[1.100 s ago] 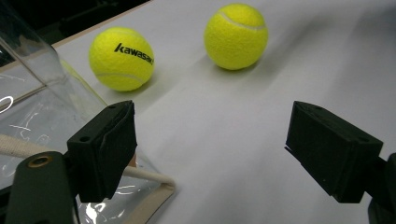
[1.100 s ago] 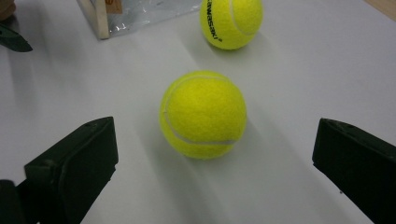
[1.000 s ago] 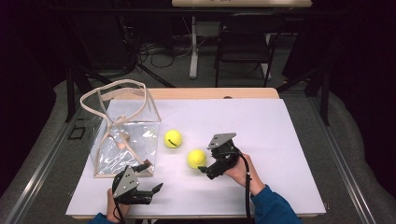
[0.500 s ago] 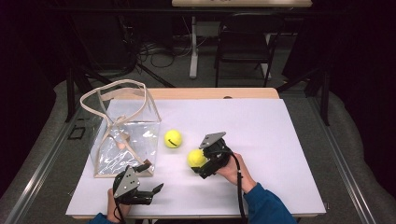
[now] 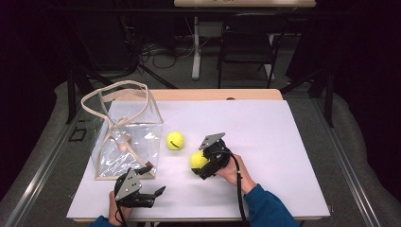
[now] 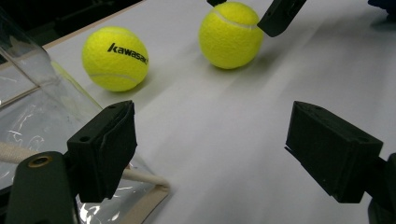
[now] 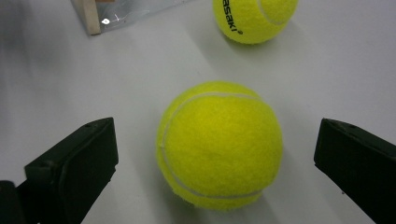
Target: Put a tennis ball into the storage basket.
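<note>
Writing: the far ball (image 6: 115, 58) reads "kawasaki" in black letters; in the right gripper view only "asaki" shows at the picture's top edge.
Near ball (image 7: 219, 145): plain yellow felt with a white seam, no writing in sight; it lies on the white table (image 5: 283, 137), near the far ball but not touching it.
Right gripper (image 5: 201, 163): jaws wide apart, one on either side of the near ball, a gap on each side in the right gripper view, so nothing is clamped.
Left gripper (image 5: 153, 182): jaws also wide apart and empty, low over the table at its front edge, just beside the bag's near corner.
Bag (image 5: 125, 142): clear plastic with cream trim and handles, standing left of both balls; no label can be read on it.
</note>
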The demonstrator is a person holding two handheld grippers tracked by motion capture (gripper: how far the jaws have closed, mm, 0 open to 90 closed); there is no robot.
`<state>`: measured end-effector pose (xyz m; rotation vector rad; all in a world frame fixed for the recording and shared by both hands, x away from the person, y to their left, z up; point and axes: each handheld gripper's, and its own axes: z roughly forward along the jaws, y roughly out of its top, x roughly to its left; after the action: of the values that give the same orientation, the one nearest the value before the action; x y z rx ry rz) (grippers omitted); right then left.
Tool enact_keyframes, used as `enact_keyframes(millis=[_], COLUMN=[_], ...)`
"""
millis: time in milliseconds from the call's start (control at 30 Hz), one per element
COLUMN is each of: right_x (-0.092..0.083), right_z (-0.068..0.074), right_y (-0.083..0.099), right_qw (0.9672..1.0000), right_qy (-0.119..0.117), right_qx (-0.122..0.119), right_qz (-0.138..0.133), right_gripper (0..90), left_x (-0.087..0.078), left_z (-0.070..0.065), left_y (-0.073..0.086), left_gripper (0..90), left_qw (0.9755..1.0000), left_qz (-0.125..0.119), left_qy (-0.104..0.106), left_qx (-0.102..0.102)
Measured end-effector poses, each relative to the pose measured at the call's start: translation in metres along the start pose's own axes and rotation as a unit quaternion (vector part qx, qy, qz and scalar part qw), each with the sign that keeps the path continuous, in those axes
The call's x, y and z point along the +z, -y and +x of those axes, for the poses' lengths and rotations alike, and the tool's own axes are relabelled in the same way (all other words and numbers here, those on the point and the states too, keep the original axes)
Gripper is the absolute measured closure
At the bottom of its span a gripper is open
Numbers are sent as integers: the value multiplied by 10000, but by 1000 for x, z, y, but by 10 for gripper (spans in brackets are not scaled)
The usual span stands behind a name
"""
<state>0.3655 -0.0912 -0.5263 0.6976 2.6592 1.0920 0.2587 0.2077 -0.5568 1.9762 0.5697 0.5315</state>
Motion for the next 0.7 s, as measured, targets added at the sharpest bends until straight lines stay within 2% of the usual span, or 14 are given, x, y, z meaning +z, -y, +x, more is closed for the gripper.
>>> enact_keyframes(millis=[433,700], right_x=[12,15], right_z=[0,0], right_y=[-1,1], right_qw=[9999,9997], right_qy=[-128,-148], right_qx=[57,81], right_qz=[93,158], right_gripper=[0,77], left_x=[1,1], left_z=[0,1], left_y=[0,1], left_gripper=[161,161], left_qw=[10000,10000], left_qz=[2,6], left_qy=[7,20], left_qx=[-4,-18])
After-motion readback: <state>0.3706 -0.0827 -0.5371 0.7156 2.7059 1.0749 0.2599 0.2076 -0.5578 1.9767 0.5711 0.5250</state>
